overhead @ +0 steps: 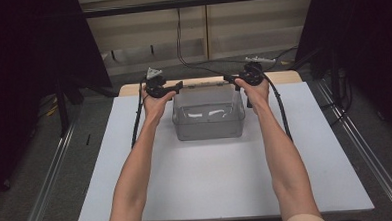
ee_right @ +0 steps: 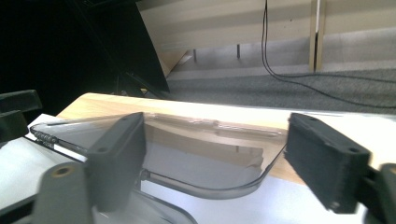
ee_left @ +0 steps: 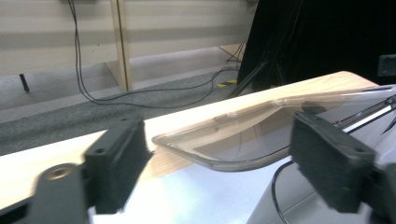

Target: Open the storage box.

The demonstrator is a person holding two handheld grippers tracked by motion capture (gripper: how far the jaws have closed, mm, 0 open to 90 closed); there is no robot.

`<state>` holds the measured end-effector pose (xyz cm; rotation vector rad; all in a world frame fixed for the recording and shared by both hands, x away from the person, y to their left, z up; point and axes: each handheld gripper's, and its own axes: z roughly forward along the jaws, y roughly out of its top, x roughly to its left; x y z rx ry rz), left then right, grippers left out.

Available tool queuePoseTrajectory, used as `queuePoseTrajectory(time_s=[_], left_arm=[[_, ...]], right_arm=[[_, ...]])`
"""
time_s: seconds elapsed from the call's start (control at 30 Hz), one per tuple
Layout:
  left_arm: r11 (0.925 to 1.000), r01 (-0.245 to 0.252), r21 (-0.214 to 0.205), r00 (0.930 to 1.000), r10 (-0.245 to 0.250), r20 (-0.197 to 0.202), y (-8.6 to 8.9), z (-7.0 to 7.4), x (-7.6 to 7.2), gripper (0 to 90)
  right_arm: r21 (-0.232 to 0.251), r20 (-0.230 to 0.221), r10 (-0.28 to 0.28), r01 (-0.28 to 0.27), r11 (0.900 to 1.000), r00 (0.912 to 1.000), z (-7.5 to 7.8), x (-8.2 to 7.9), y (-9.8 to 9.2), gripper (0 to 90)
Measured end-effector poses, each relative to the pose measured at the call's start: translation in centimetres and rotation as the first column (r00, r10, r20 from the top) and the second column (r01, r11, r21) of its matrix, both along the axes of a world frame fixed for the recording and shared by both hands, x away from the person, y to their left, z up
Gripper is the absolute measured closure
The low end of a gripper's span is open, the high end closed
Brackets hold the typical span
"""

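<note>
White counter (overhead: 222,179) on grey floor: a clear plastic box (overhead: 209,117) sits at its far middle. Left gripper (overhead: 175,86) and right gripper (overhead: 231,80) flank its rear corners, jaws wide, pads clear of the rim.

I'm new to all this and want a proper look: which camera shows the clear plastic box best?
The high view: there the whole clear plastic box sits on the white board, between the two hand-held grippers. The left gripper view gives just one rounded corner of its rim, and the right gripper view another corner, each framed by open jaws.
</note>
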<state>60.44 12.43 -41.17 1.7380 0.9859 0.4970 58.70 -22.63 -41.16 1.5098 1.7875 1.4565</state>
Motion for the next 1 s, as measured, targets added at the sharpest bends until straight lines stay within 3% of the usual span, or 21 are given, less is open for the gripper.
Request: queuePoseTrajectory(time_s=[0.17, 0.47, 0.57, 0.7, 0.8, 1.0], left_arm=[[1.0, 0.006, -0.002, 1.0, -0.006, 0.0, 0.0, 0.5, -0.3, 11.3], [0.999, 0.01, -0.044, 0.9997, -0.009, 0.021, 0.2, 1.0, -1.3, 6.0], [0.9969, 0.016, -0.077, 0.9993, -0.013, 0.034, 0.5, 1.2, -2.0, 5.0], [0.9978, 0.023, -0.061, 0.9979, -0.019, 0.062, 1.0, 1.4, -3.0, 3.6], [0.9958, 0.023, -0.088, 0.9965, -0.016, 0.082, 1.8, 1.5, -4.1, 3.0], [0.998, 0.026, -0.058, 0.9935, -0.02, 0.112, 2.4, 1.5, -6.5, 2.6]], right_arm=[[-0.02, 0.019, -0.005, 0.005, 0.9998, 0.9998, 0.1, -0.5, -0.2, 14.6], [-0.037, 0.098, -0.009, 0.013, 0.9992, 0.9951, 0.7, -1.9, -0.5, 5.7], [-0.063, 0.125, -0.001, 0.009, 0.998, 0.9921, 0.8, -2.4, -0.6, 4.2], [-0.05, 0.159, -0.013, 0.021, 0.9985, 0.9872, 1.3, -3.3, -0.8, 4.1], [-0.061, 0.178, -0.01, 0.021, 0.9979, 0.984, 1.7, -4.2, -0.8, 3.6], [-0.096, 0.212, -0.015, 0.036, 0.9947, 0.9771, 2.1, -6.3, -0.7, 3.2]])
